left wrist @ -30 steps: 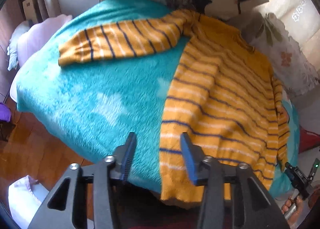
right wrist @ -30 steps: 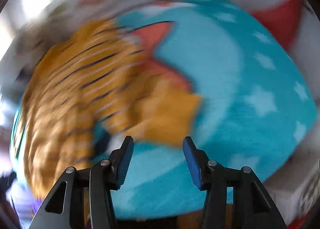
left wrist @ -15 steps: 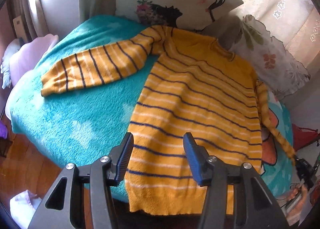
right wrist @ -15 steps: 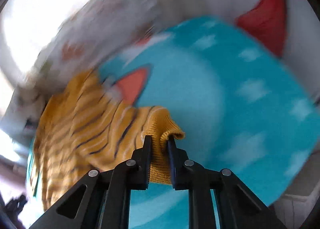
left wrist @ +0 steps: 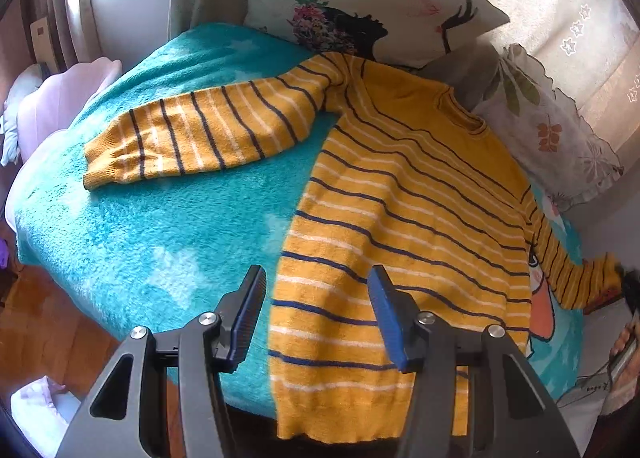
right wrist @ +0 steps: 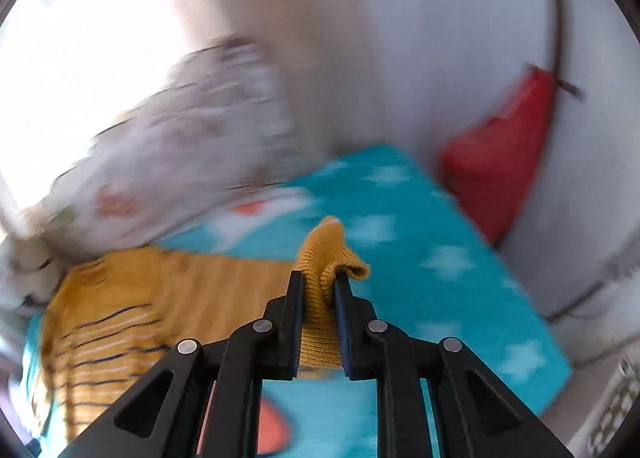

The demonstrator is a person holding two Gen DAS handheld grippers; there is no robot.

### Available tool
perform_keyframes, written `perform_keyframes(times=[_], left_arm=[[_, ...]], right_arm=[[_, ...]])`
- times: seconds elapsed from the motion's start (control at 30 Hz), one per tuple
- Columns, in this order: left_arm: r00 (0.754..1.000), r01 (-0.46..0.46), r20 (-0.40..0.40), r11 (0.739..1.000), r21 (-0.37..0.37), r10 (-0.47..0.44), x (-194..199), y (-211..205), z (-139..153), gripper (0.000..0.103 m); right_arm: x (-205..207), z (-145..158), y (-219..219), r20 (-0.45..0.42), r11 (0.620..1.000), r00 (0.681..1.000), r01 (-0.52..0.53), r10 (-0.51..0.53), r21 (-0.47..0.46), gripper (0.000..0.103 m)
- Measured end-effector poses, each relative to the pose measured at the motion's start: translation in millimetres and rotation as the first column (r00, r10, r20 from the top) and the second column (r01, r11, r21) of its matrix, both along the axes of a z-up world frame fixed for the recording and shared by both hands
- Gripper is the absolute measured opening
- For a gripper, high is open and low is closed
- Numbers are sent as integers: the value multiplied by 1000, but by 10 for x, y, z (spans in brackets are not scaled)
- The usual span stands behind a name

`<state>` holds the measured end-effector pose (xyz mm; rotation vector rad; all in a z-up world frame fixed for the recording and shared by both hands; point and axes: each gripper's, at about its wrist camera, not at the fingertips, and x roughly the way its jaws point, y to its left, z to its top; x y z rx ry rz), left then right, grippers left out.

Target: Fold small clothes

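A yellow sweater (left wrist: 400, 218) with dark and white stripes lies flat on a teal blanket (left wrist: 160, 226). Its left sleeve (left wrist: 200, 134) stretches out to the left. My left gripper (left wrist: 316, 310) is open and empty above the sweater's bottom hem, on its left side. My right gripper (right wrist: 318, 286) is shut on the cuff of the right sleeve (right wrist: 324, 258) and holds it up off the blanket (right wrist: 440, 278). In the left wrist view that sleeve (left wrist: 576, 278) is stretched out to the right. The sweater body (right wrist: 120, 318) shows blurred at lower left.
Printed pillows (left wrist: 376, 2) and a leaf-pattern cushion (left wrist: 552, 130) stand behind the sweater. A wooden floor (left wrist: 48, 338) lies left of the bed. A red bag (right wrist: 500, 158) hangs by the wall at the right.
My right gripper closed on the right sleeve cuff and has lifted and pulled it outward. My left gripper moved right and back over the hem and stayed open.
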<state>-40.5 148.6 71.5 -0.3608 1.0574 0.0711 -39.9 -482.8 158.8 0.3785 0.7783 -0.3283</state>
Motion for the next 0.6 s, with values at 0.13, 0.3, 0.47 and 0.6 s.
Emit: perform_keyframes(times=[0.13, 0.3, 0.47, 0.6], left_arm=[[1000, -3, 16, 1000, 8, 3, 5, 296, 0, 52], [999, -39, 20, 998, 40, 38, -24, 790, -12, 54], [996, -88, -9, 995, 42, 89, -73, 1334, -108, 54], [991, -127, -34, 991, 29, 128, -93, 1668, -202, 54]], right_arm=[[614, 49, 1049, 29, 977, 979, -204, 202, 68, 16], [1247, -99, 2452, 21, 902, 910, -412, 413, 131, 16], [1761, -408, 3671, -36, 834, 839, -534, 543, 140, 16], [2072, -769, 4298, -109, 802, 796, -581, 596, 142, 16]])
